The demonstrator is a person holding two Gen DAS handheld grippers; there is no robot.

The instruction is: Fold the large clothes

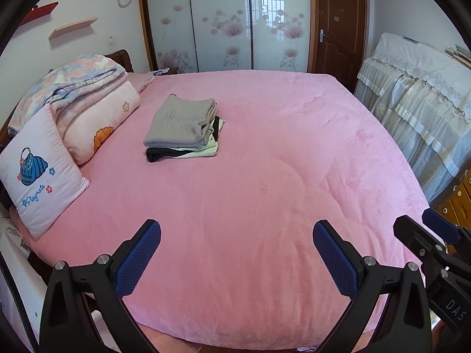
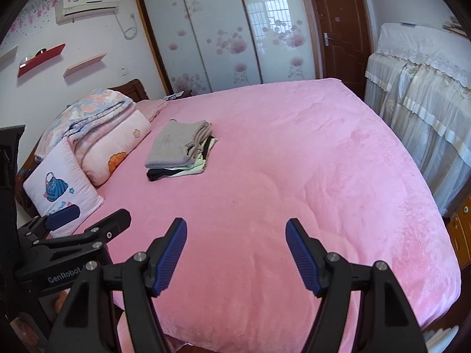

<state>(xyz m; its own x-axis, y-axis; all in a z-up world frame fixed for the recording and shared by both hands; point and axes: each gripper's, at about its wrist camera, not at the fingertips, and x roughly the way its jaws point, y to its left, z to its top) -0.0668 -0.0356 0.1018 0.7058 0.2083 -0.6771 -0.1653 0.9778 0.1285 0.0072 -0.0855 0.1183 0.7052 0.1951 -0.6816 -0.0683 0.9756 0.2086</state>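
Note:
A stack of folded clothes lies on the pink bed, left of its middle, with a grey knit garment on top and black and pale green pieces under it. It also shows in the right wrist view. My left gripper is open and empty above the bed's near edge, far from the stack. My right gripper is open and empty too, beside the left one. The right gripper shows at the right edge of the left wrist view. The left gripper shows at the left of the right wrist view.
Folded quilts and a pink pillow lie along the bed's left side. A lace-covered cabinet stands right of the bed. Sliding wardrobe doors and a brown door are behind. Wall shelves hang on the left.

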